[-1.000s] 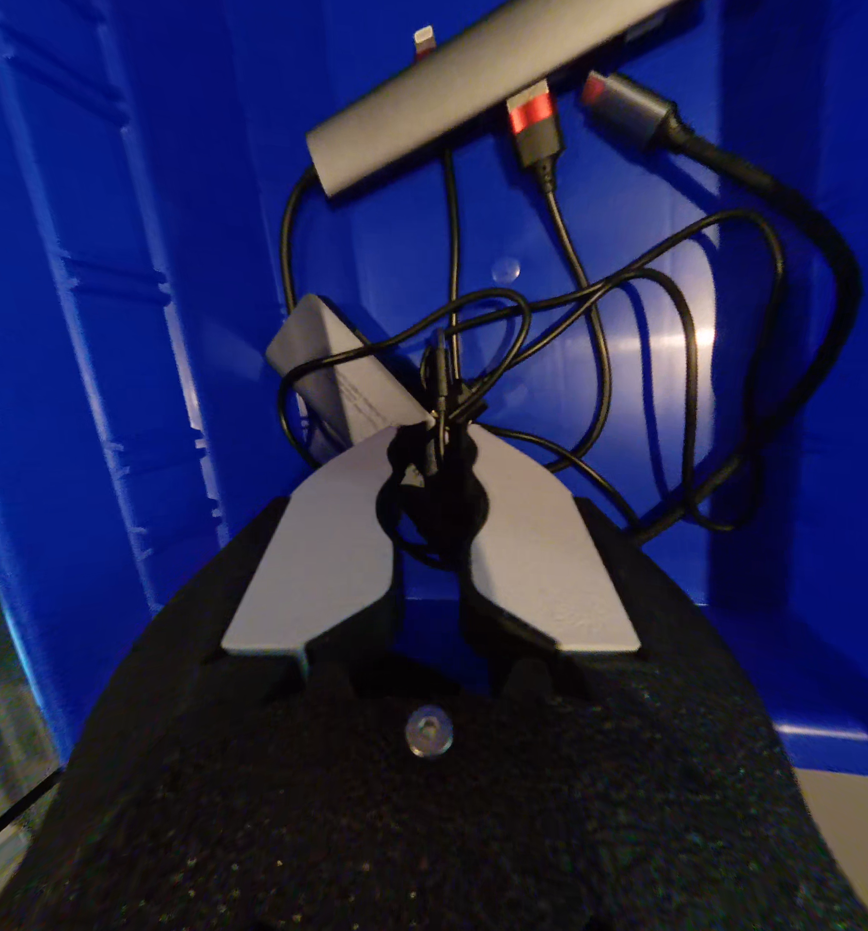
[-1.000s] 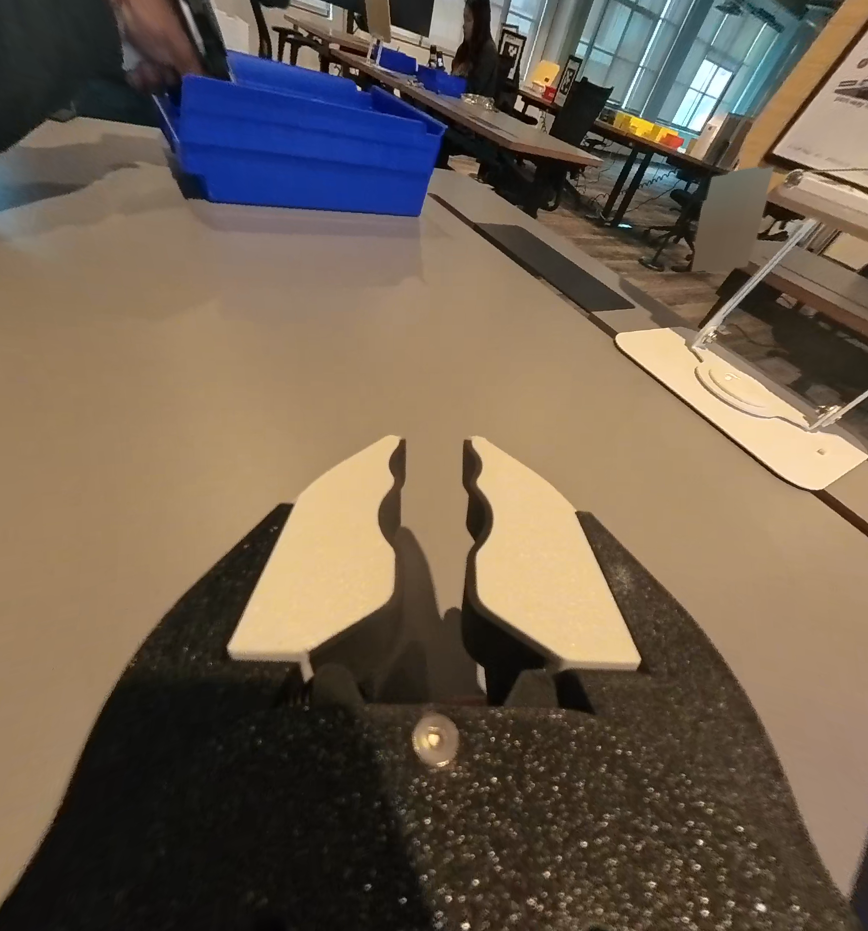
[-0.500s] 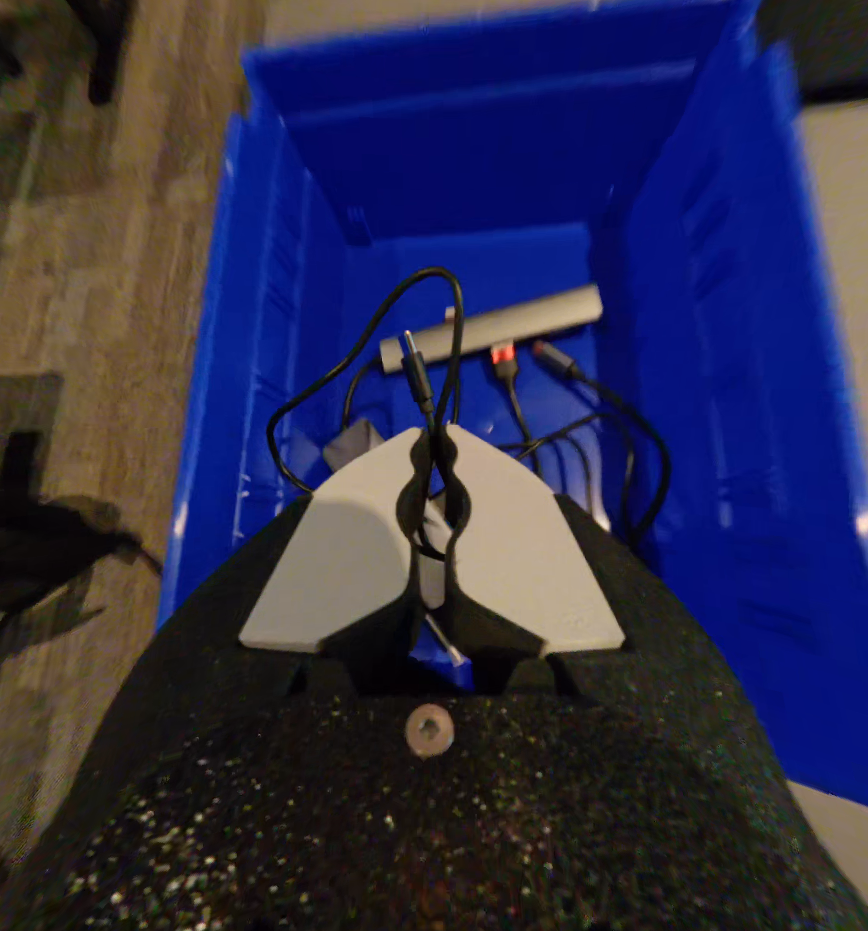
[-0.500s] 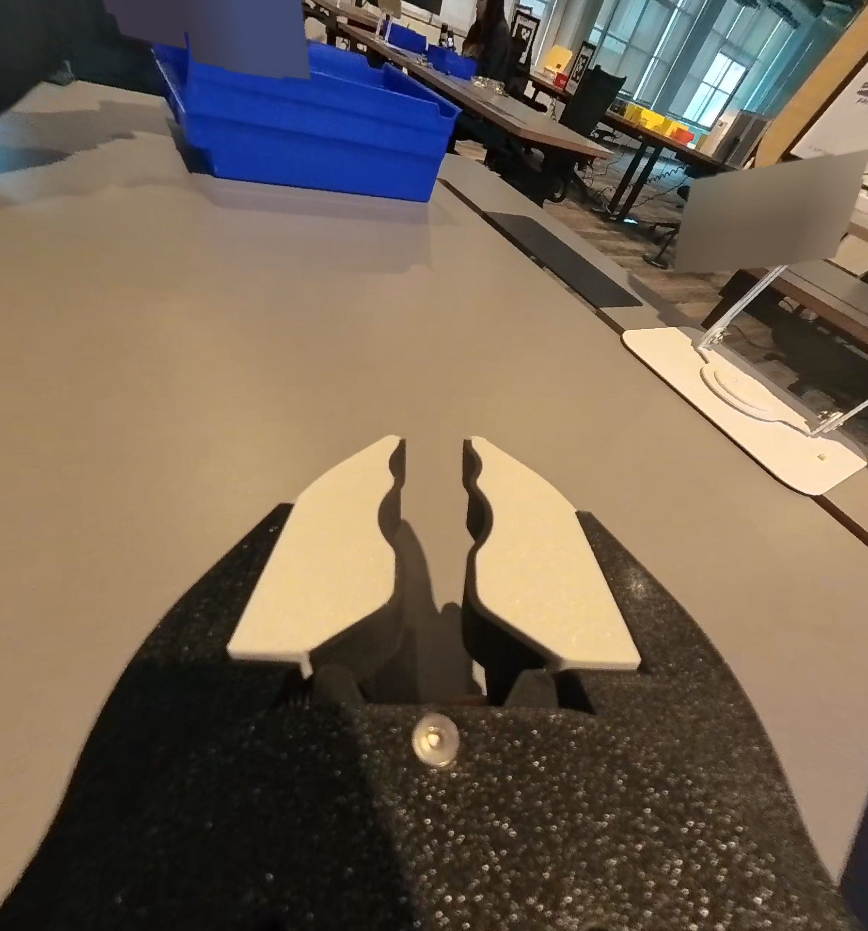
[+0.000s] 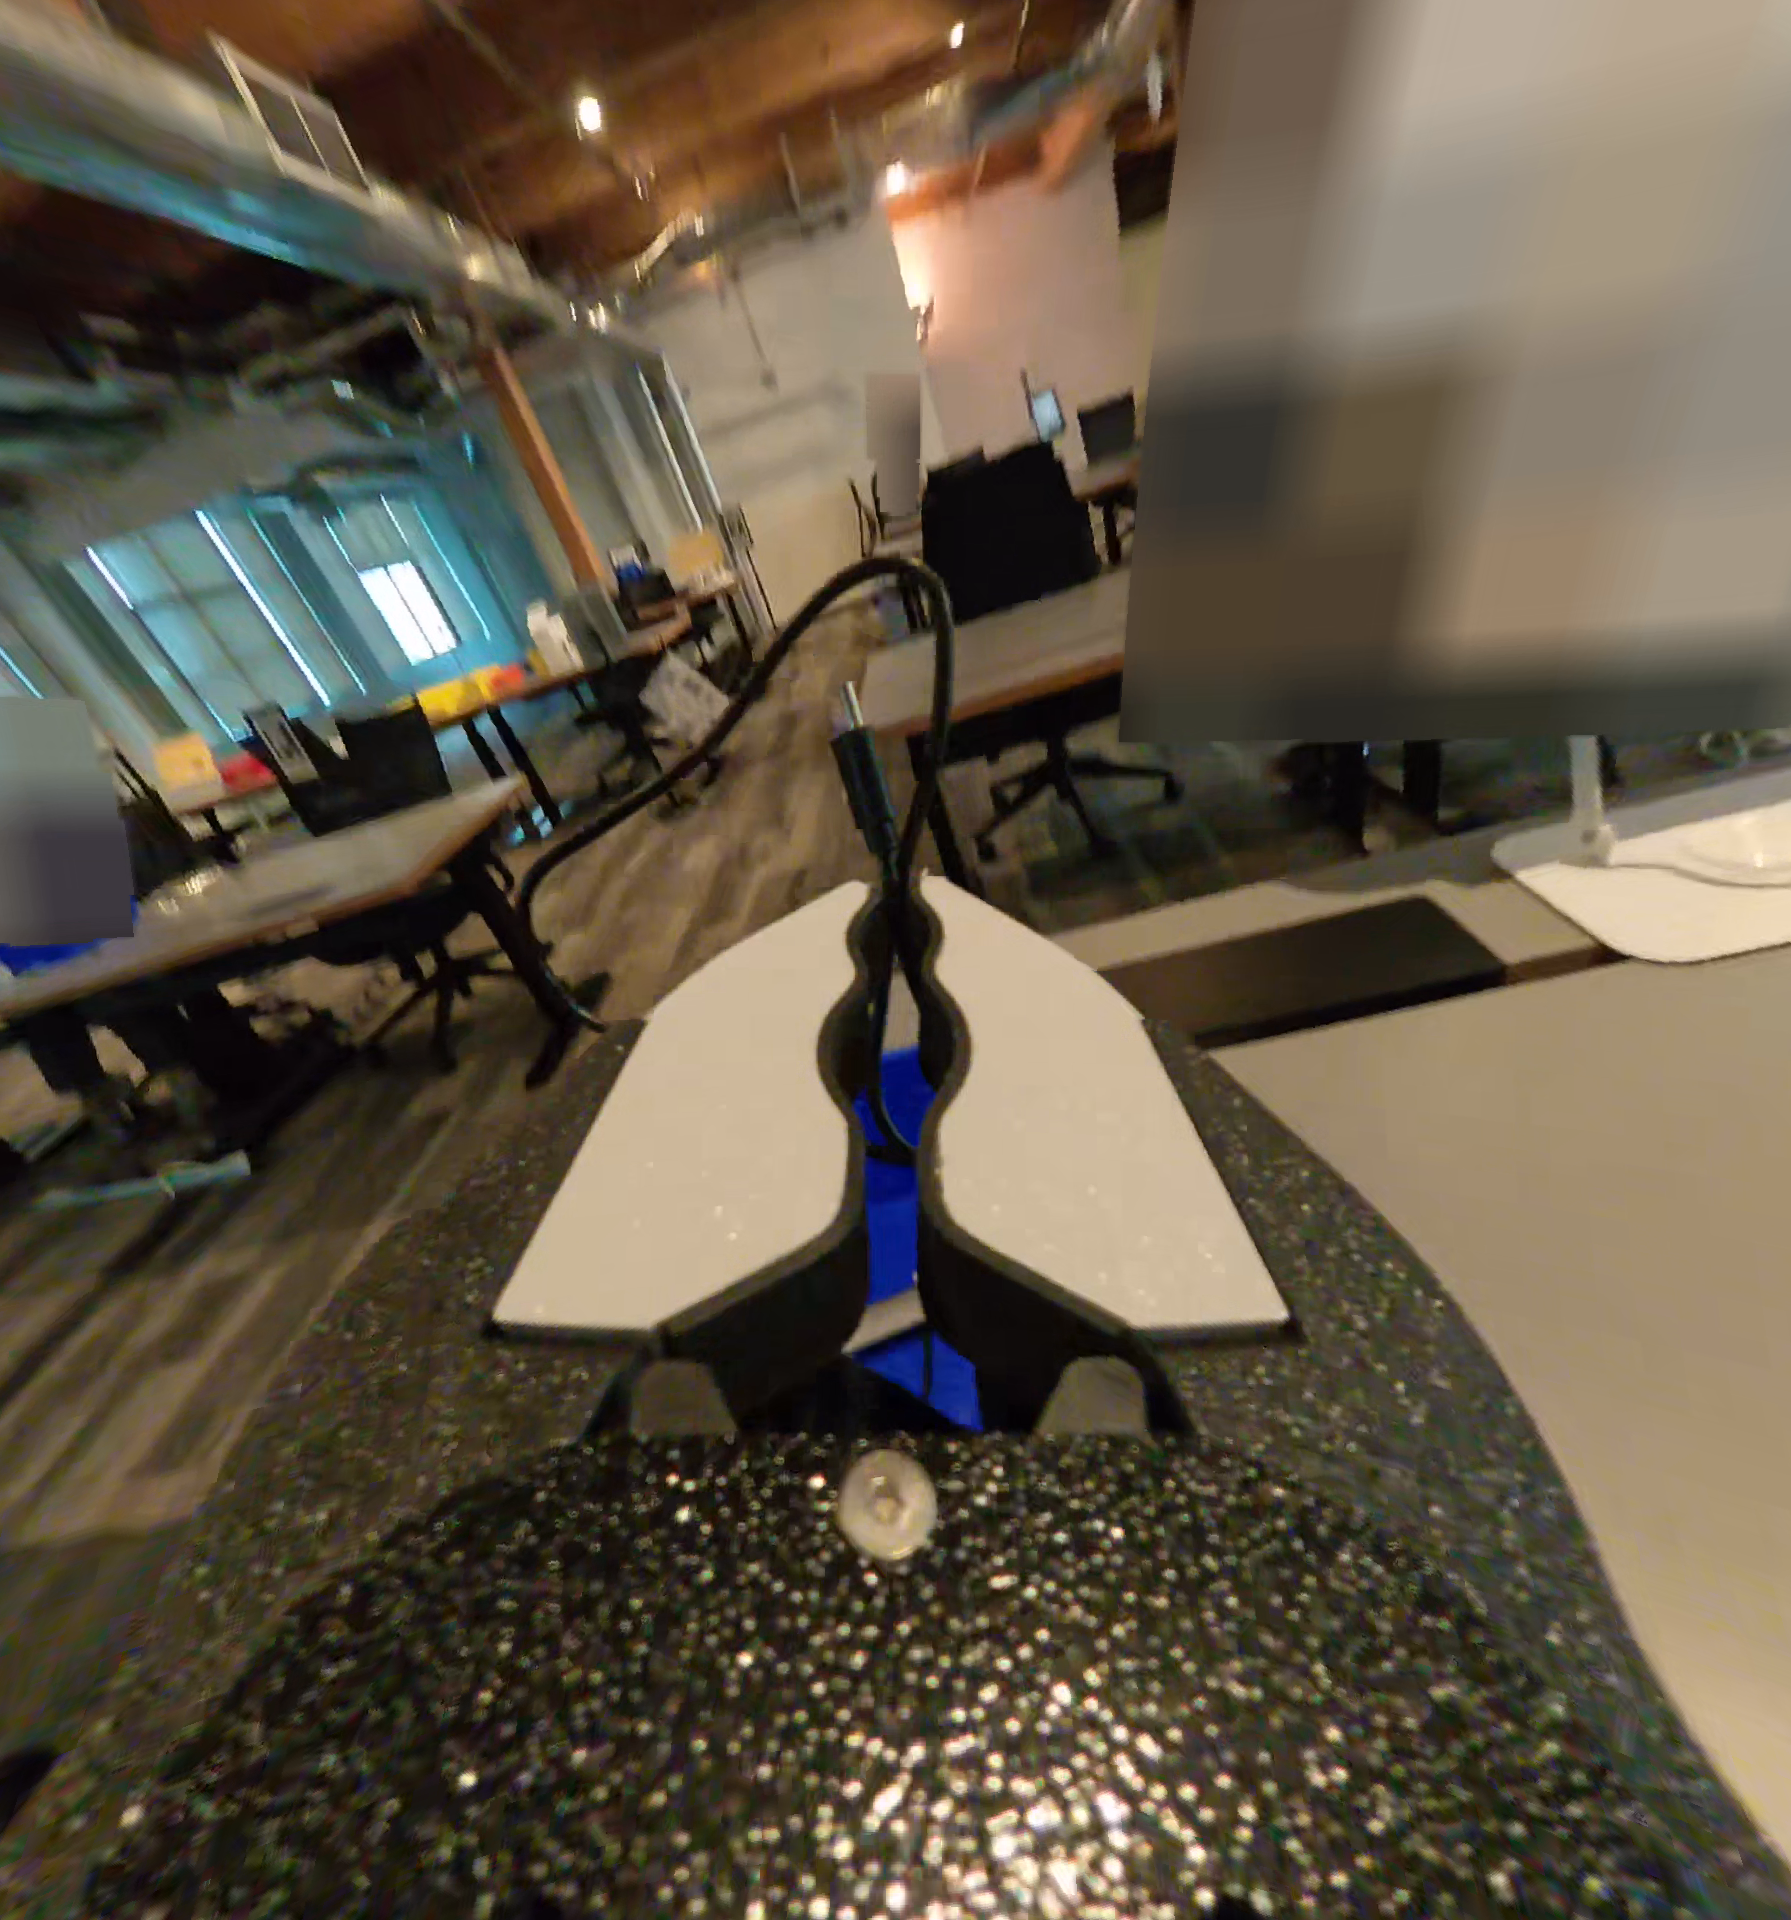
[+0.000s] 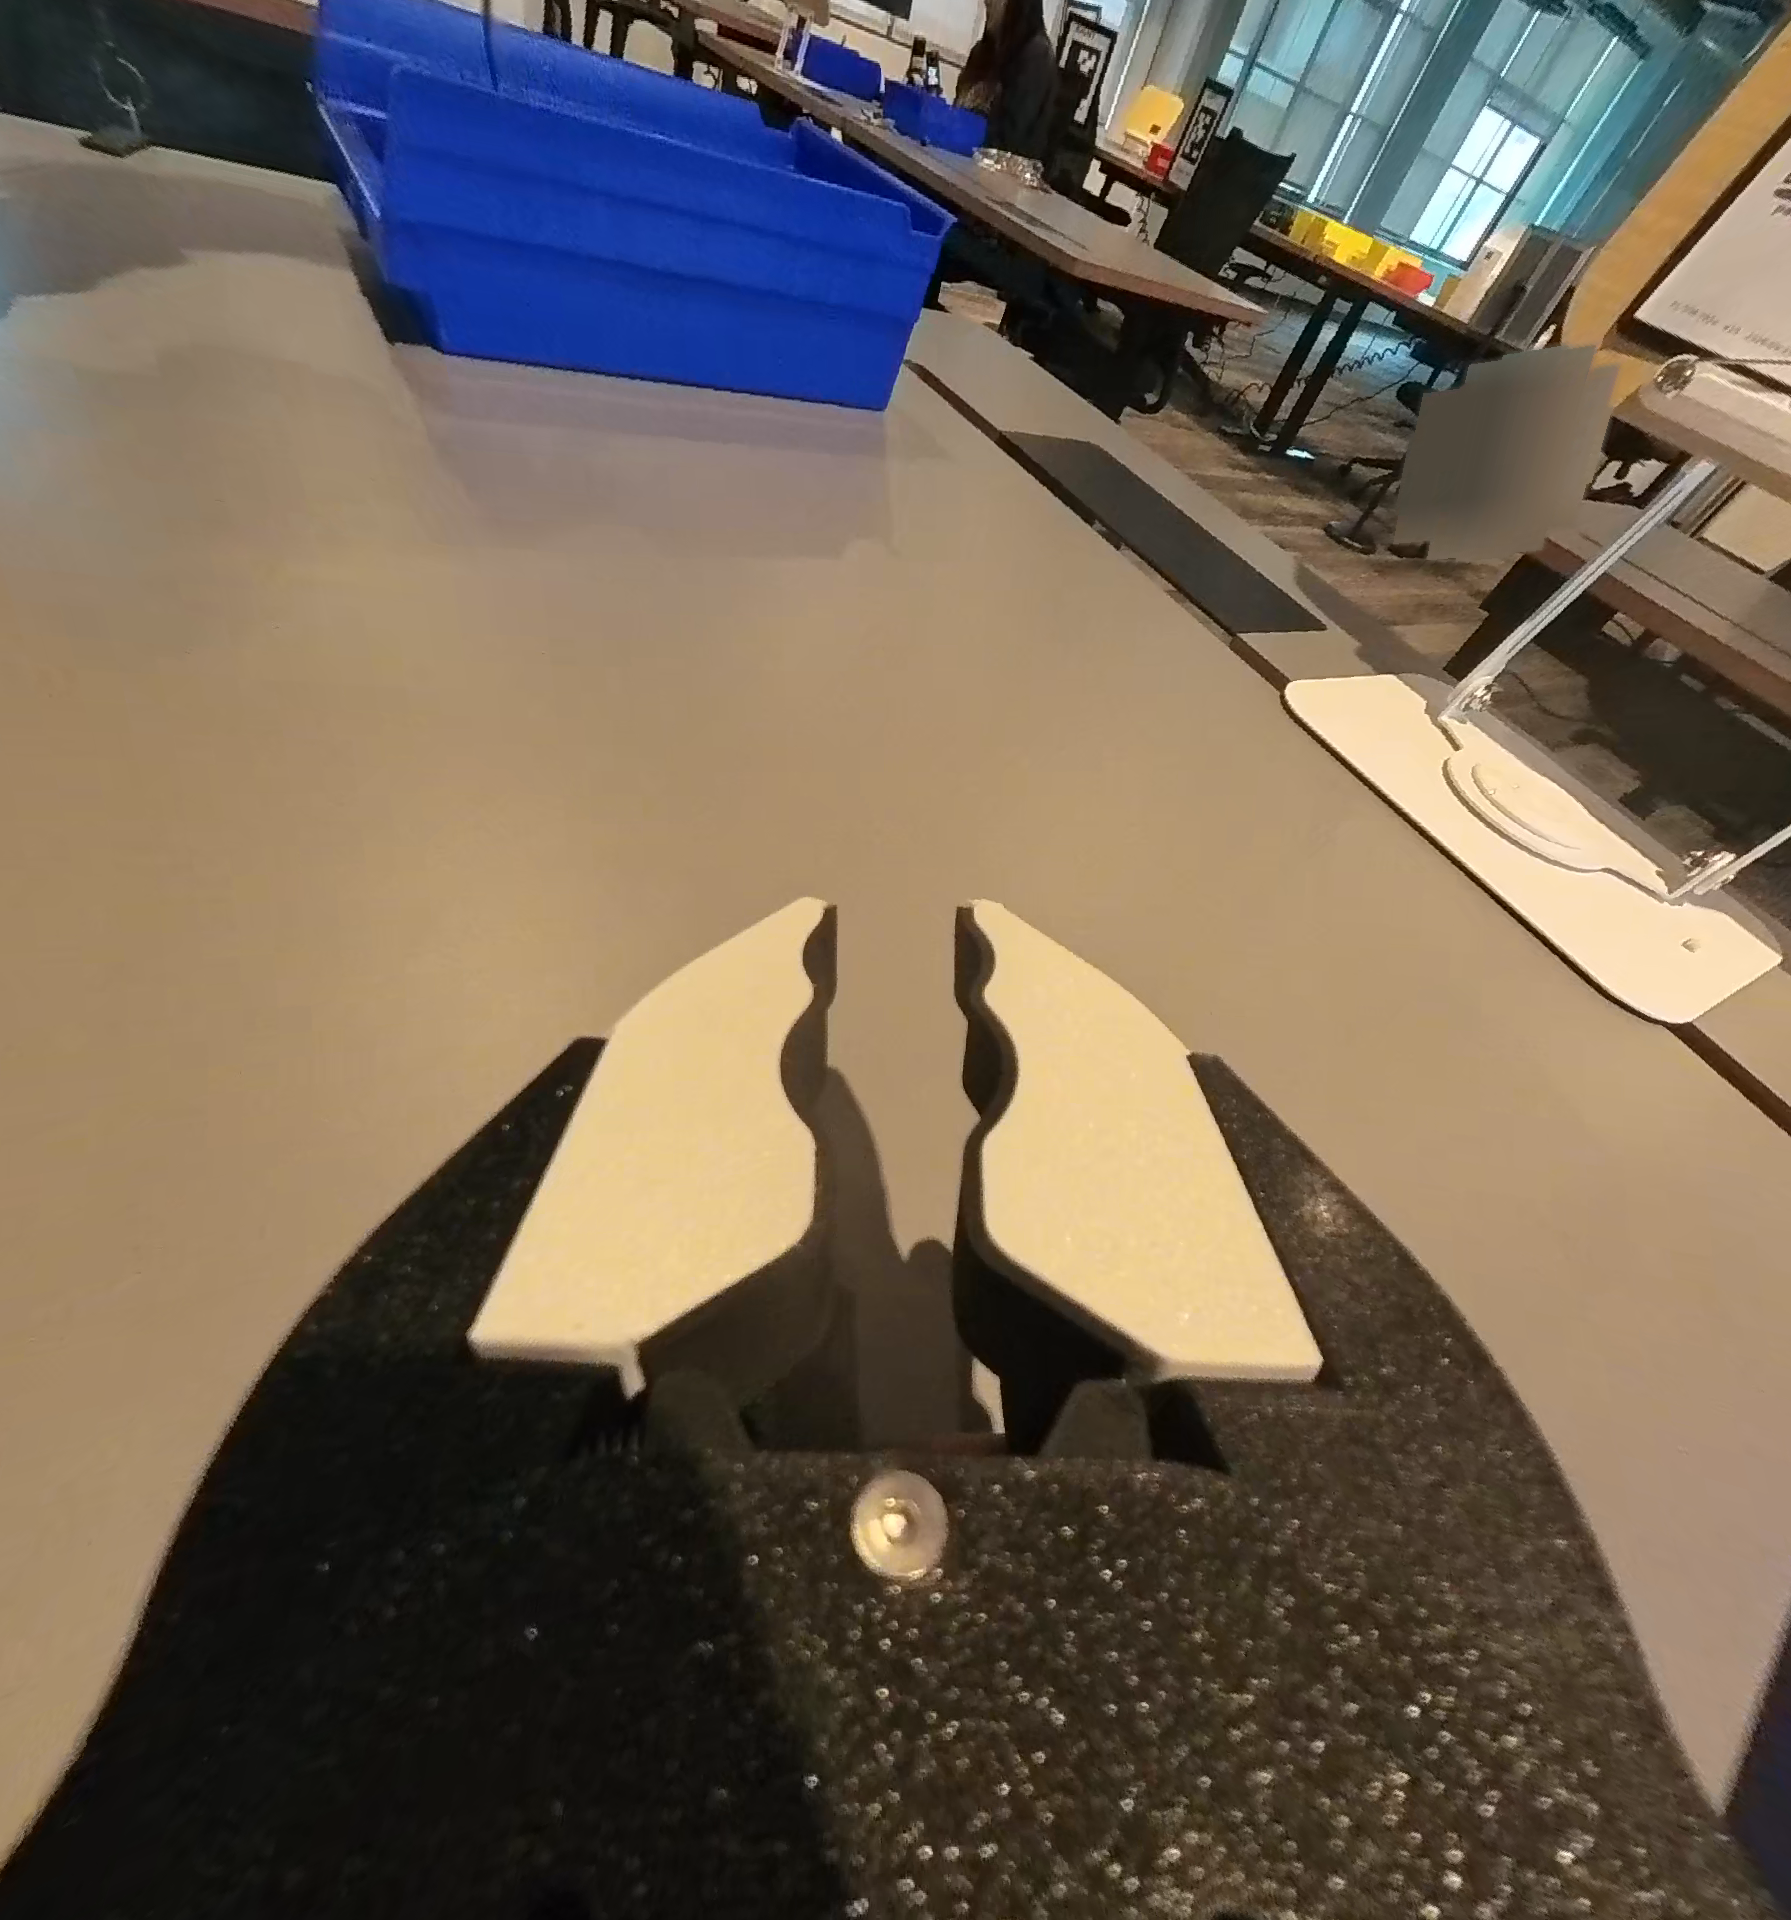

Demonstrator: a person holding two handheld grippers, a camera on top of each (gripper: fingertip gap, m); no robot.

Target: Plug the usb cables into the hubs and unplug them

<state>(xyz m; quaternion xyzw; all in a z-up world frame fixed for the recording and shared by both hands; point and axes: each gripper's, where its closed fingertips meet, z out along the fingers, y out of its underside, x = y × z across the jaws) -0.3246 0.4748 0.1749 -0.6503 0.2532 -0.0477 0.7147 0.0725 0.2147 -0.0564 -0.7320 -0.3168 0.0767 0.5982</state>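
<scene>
My left gripper (image 5: 896,894) is shut on a thin black USB cable (image 5: 766,675) and holds it up in the air, level with the room. The cable's small plug (image 5: 855,753) sticks up just past the fingertips, and the cord loops over and hangs down to the left. A bit of the blue bin (image 5: 896,1195) shows through the gap below the fingers. The hubs are out of view. My right gripper (image 6: 893,914) is open and empty, low over the grey table (image 6: 455,727). The blue bin (image 6: 642,229) stands at the table's far left in that view.
A white lamp base with a clear stand (image 6: 1514,831) sits at the table's right side; it also shows in the left wrist view (image 5: 1701,883). A black strip (image 6: 1161,530) runs along the table's right edge. Other desks and chairs (image 5: 351,821) stand beyond. There is about 55 cm between the tips of the two grippers.
My left gripper has lifted out of the blue bin with the cable and tilted up, so it faces the room instead of the bin. My right gripper has shifted slightly; the bin looks nearer.
</scene>
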